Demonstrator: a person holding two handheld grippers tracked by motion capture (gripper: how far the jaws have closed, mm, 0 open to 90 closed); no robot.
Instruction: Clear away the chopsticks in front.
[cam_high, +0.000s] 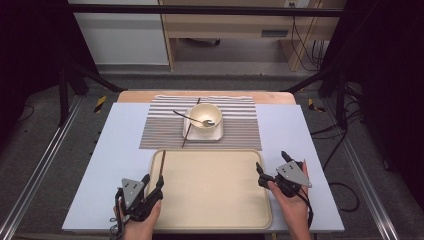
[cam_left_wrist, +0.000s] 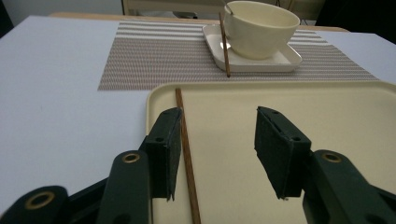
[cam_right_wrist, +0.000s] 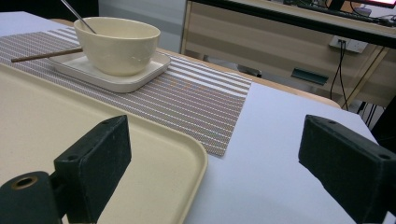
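The work in hand looks like clearing the place setting onto the tray (cam_high: 215, 210). One chopstick (cam_high: 162, 165) already lies on the tray along its left edge, running from the far rim back toward the person. The left tool (cam_high: 159, 186) sits at that chopstick's near end with its jaws spread wide and holding nothing; in the left gripper view the chopstick (cam_left_wrist: 187, 154) lies just inside the left jaw, apparently not gripped. The right tool (cam_high: 272, 167) rests at the tray's right edge, jaws wide apart and empty.

Beyond the tray's far rim, on the striped mat (cam_high: 235, 132), the second chopstick (cam_high: 190, 125) leans across the square plate (cam_high: 216, 134) beside the bowl (cam_high: 205, 118), which holds a spoon (cam_high: 192, 118).

The next move probably calls for reaching past the tray's far rim to pinch that thin, slanted chopstick squarely without nudging the bowl.
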